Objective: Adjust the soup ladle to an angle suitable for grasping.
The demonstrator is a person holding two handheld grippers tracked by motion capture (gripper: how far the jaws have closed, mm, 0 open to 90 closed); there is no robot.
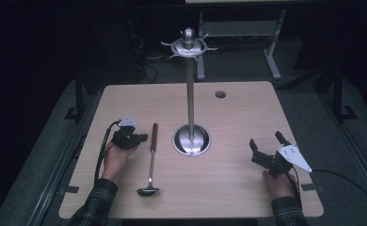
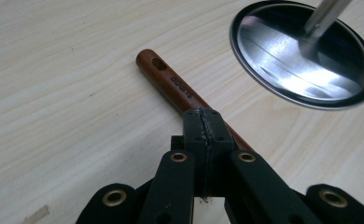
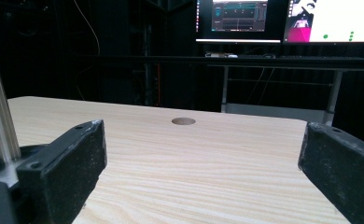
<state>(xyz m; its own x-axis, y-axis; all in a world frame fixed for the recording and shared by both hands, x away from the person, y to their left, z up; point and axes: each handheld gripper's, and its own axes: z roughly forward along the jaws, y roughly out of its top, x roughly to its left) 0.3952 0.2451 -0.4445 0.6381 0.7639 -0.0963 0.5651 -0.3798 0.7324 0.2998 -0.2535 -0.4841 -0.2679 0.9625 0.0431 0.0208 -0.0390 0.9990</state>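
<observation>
Closed gripper (image 2: 203,122) over wooden ladle handle (image 2: 180,88)

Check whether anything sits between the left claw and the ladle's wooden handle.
Nothing visible does. The left claw, jaws closed together, is right at the ladle, over its wooden handle. The table around the handle is bare; the stand's base sits off to the side.

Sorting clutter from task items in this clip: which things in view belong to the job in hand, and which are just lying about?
In the job:
ladle, lying flat
left claw, shut, tips at the ladle's wooden handle
hook stand, upright beside the ladle

Lying about:
right claw, open, holding nothing
round cable hole
monitors in the background
</observation>
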